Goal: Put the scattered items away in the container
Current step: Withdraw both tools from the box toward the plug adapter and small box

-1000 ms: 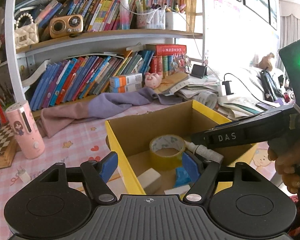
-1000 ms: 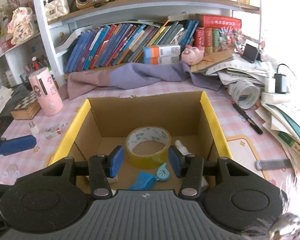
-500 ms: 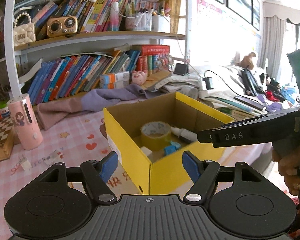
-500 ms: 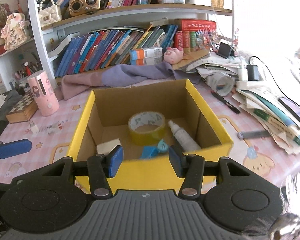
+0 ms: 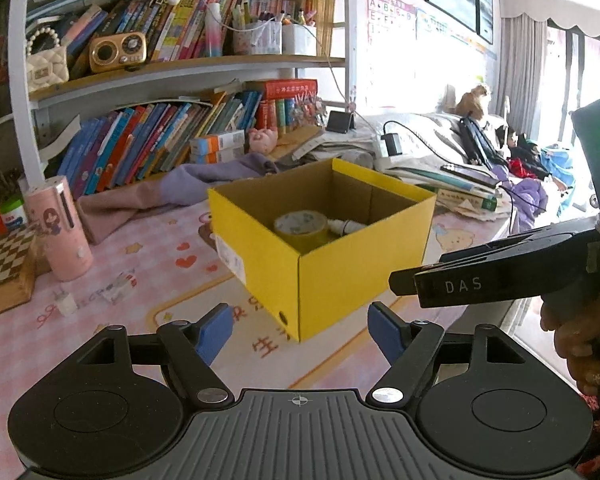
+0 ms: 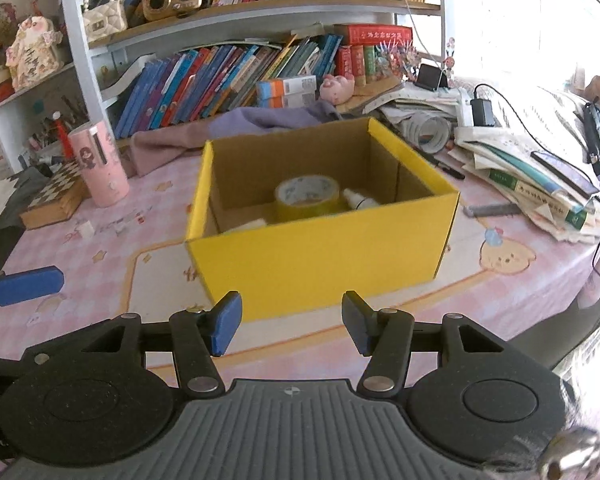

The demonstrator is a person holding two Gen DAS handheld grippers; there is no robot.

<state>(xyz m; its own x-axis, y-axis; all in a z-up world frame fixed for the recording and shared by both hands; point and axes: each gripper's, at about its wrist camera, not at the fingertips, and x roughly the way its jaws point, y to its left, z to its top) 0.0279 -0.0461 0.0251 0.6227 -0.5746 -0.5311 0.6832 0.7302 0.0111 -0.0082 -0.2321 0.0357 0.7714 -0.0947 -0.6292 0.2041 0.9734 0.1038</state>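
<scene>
The pink patterned tablecloth fills the lower half of both views, with the bookshelf across the top. The yellow cardboard box stands at the centre of the right wrist view and just right of centre in the left wrist view. Inside it lie a roll of yellow tape, a small white bottle touching the roll's right side, and a pale block at the lower left of the box floor. A pink cylindrical container stands at the left, beside a chessboard box.

The left gripper has its blue pads well apart with nothing between them; its jaws have just been opening. The right gripper stands at a moderate gap, also empty, and its jaws have likewise just been opening. Neither touches the box.

A second ago both grippers hung over the open box, with the tape roll seen between the pads; now both views show the box from outside, smaller and further up the frame, with its yellow front wall facing the pads.

In the left wrist view the right gripper's black body reaches in from the right edge, pointing left, with the person's hand gripping its handle at the lower right. In the right wrist view one blue pad of the left gripper shows at the left edge.
</scene>
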